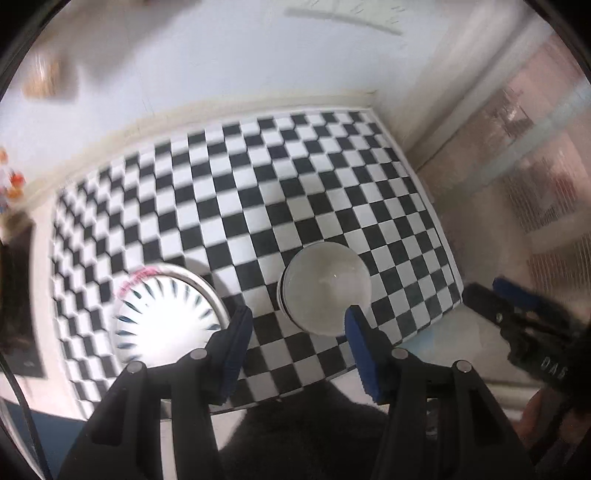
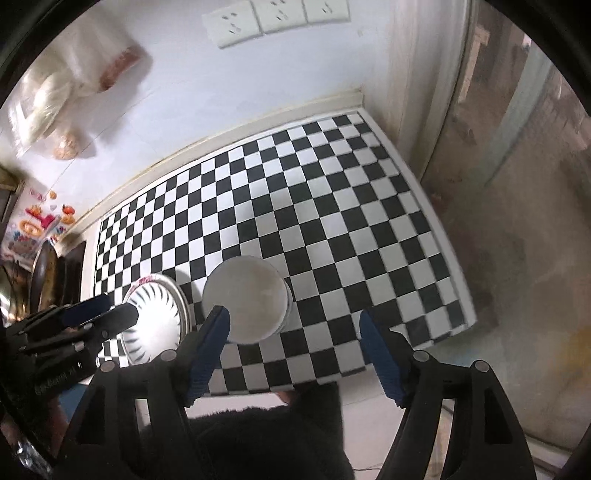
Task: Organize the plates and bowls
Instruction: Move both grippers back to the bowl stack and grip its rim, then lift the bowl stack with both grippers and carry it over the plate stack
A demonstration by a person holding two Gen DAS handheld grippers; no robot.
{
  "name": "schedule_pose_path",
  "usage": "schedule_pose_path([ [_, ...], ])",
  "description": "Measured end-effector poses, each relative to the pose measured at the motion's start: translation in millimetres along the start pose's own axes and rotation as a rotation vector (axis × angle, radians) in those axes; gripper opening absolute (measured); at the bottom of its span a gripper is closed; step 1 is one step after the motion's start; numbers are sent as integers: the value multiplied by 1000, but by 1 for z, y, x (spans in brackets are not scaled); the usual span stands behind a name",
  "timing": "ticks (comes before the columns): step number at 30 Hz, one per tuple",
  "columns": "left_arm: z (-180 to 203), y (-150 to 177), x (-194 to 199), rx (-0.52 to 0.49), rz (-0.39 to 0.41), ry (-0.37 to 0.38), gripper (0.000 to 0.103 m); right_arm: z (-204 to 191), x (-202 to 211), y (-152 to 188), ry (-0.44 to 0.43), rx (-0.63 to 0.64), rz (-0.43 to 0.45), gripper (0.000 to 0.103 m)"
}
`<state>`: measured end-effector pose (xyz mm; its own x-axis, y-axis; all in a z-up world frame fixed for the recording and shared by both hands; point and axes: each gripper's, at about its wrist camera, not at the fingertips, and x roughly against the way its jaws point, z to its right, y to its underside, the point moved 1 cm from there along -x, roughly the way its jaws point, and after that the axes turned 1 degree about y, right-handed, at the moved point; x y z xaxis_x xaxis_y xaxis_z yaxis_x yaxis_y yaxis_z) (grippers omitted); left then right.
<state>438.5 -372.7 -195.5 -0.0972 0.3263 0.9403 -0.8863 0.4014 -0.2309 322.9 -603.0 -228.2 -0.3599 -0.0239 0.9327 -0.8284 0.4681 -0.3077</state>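
A white bowl (image 1: 325, 291) (image 2: 245, 299) stands on the black-and-white checkered mat (image 1: 295, 184) (image 2: 332, 221); layered rims on its side suggest a stack. To its left lies a white plate with blue dashes (image 1: 159, 317) (image 2: 155, 321) on a wider plate with a pink-marked rim. My left gripper (image 1: 297, 325) hovers open above the mat between plate and bowl, nothing between its blue pads (image 1: 356, 332). My right gripper (image 2: 293, 325) is open above the mat just right of the bowl, holding nothing. Each gripper shows in the other's view: the right gripper (image 1: 491, 291), the left gripper (image 2: 118, 312).
A white wall with sockets (image 2: 277, 18) backs the mat. Plastic bags (image 2: 74, 92) hang at the left. A glass pane (image 2: 517, 184) stands to the right of the counter. Dark cookware (image 2: 44, 280) sits at far left. A dark sleeve (image 2: 258, 435) fills the bottom.
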Motion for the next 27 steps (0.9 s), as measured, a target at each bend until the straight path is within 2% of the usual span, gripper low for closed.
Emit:
schedule_pose_path([
  [4, -26, -23, -58, 112, -127, 111, 50, 21, -60, -4, -69, -81, -98, 75],
  [7, -36, -35, -96, 141, -198, 132, 50, 30, -109, -3, -126, -128, -182, 75],
  [15, -38, -47, -174, 87, -367, 162, 50, 35, -207, 8, -264, -216, -348, 75],
  [21, -38, -47, -210, 80, -450, 177, 50, 30, -251, 13, -321, -214, -413, 75],
  [23, -38, -46, -217, 90, -471, 217, 52, 27, -262, 14, -361, -205, -426, 75],
  [27, -36, -47, -224, 90, -453, 265, 51, 21, -271, 11, -401, -183, -427, 76],
])
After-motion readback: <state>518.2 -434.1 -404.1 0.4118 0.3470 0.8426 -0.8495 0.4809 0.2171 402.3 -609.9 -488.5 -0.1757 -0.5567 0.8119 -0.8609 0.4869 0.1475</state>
